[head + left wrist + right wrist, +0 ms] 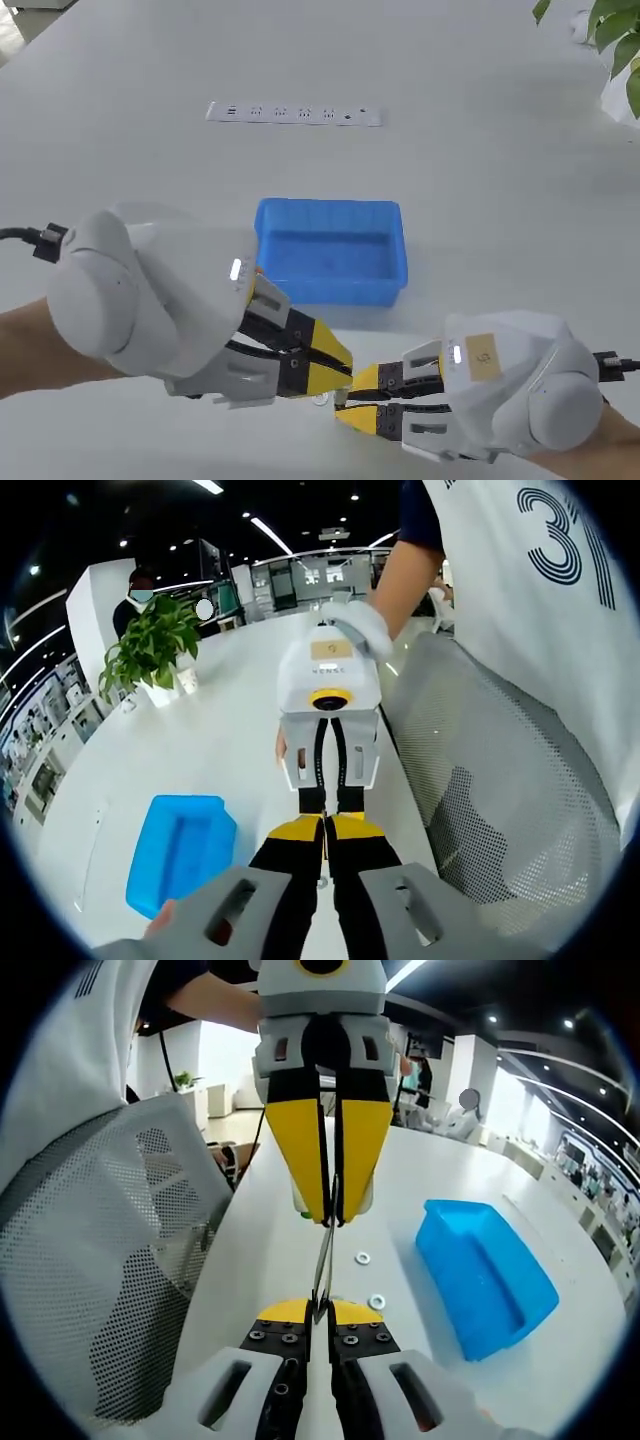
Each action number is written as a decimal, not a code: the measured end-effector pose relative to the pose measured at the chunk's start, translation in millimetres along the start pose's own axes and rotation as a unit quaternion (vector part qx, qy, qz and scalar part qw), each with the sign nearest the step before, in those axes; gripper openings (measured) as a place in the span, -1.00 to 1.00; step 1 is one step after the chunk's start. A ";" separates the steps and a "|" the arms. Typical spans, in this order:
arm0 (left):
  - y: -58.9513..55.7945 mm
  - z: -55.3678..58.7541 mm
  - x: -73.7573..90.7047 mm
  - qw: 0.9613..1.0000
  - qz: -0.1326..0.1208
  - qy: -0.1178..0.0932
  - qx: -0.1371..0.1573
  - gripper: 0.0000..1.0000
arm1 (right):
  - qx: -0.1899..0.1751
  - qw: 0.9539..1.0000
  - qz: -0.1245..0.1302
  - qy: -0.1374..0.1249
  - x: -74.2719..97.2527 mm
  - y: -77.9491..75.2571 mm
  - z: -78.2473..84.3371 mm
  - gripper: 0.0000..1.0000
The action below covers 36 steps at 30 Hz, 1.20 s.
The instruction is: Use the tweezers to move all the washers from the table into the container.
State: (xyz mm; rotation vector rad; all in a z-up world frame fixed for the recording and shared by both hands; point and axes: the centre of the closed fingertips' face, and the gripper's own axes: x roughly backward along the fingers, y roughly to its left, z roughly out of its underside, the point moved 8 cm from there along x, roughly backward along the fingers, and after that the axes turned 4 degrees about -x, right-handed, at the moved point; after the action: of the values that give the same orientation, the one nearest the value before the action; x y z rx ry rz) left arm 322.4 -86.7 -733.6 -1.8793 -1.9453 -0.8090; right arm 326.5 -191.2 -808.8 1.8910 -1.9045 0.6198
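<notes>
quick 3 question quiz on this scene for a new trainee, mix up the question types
1. True or false: the washers seen in the right gripper view lie inside the blue container.
2. In the head view, what lies on the table beyond the container? A) a power strip B) a roll of tape C) a screwdriver
3. Fill in: thin metal ___ run from the right gripper up to the left gripper.

Key
1. False: they lie on the table beside it.
2. A
3. tweezers
</notes>
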 end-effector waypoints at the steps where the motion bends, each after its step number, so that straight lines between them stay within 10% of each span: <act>1: 0.1 0.4 -0.1 1.000 0.000 -0.002 0.000 -0.89 | 0.001 1.000 0.000 0.000 0.1 0.2 0.1 -0.88; 36: -0.3 3.8 4.4 1.000 0.009 -0.006 0.022 -0.90 | 0.008 0.999 -0.034 0.000 -9.6 -6.3 -3.8 -0.78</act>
State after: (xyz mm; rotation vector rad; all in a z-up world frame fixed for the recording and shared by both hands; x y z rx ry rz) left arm 322.3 -80.9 -734.1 -1.8766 -1.9352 -0.7459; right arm 332.7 -181.1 -810.8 1.9580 -1.8318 0.6156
